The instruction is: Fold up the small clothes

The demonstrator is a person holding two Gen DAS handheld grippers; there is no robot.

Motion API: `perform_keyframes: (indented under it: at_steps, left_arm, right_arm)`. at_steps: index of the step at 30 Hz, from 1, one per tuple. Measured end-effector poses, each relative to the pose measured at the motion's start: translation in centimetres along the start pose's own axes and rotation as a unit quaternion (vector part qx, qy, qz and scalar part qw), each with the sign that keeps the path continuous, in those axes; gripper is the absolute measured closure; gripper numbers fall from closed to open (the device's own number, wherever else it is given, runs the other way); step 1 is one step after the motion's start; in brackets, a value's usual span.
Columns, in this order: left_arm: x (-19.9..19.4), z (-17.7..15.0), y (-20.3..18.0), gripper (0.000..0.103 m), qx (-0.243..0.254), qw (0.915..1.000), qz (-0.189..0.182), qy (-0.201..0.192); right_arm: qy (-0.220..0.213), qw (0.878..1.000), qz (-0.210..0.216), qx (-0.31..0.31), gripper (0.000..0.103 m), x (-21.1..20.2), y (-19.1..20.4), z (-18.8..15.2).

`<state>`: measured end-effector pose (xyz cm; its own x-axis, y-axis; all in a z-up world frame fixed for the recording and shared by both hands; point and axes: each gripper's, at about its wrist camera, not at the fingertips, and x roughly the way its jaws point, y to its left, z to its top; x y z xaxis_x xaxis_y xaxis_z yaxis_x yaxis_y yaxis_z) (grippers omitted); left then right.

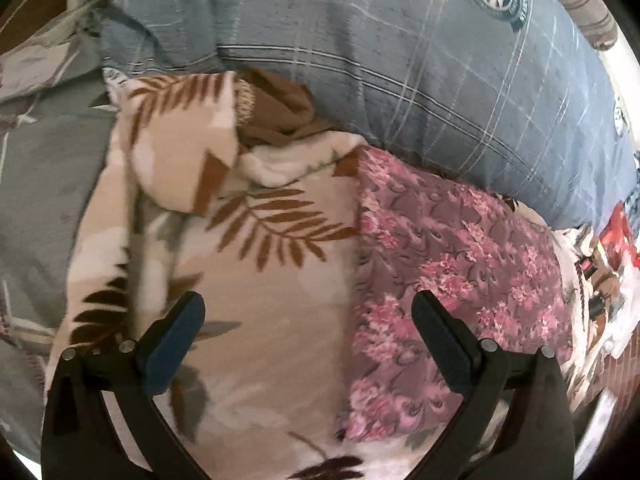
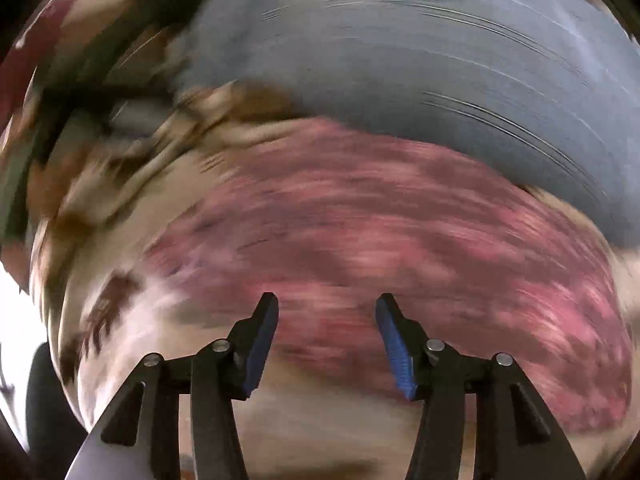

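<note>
Pink-and-maroon floral fabric garment [image 1: 448,280] lies ahead of both spread, empty pairs of fingers, on a beige leaf-print fleece blanket [image 1: 260,320]. Fast right gripper [image 2: 326,344] motion risks snagging the blanket too.

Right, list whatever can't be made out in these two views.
- Pink floral cloth, right wrist view: motion blur smears its pattern and edges.
- Same cloth's near edge, left wrist view: cut off behind the left tongs.
- Brown garment, left wrist view: mostly tucked under the leaf-print blanket and grey pillow.
- Clutter at the right edge, left wrist view: too small and distorted.
</note>
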<state>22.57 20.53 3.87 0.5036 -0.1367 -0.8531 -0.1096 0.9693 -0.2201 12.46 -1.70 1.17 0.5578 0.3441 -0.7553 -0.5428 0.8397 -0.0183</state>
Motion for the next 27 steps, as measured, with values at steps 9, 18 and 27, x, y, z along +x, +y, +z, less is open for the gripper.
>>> perform_keyframes:
  at_steps: [9,18,27]
  left_arm:
    - [0.4,0.2,3.7,0.0,-0.044,0.9989,-0.012,0.014]
    - [1.5,2.0,4.5,0.0,-0.078,0.9952,-0.044,0.039]
    - [8.0,4.5,0.2,0.0,-0.131,0.9704,-0.165,0.118]
  right_arm:
    - [-0.002,0.991,-0.032,-0.133,0.035,4.5,8.8,1.9]
    - [-0.024,0.984,-0.106,-0.139,0.087,6.3,9.4,3.9]
    - [-0.115,0.987,-0.101,-0.045,0.092,1.0,4.9,3.6]
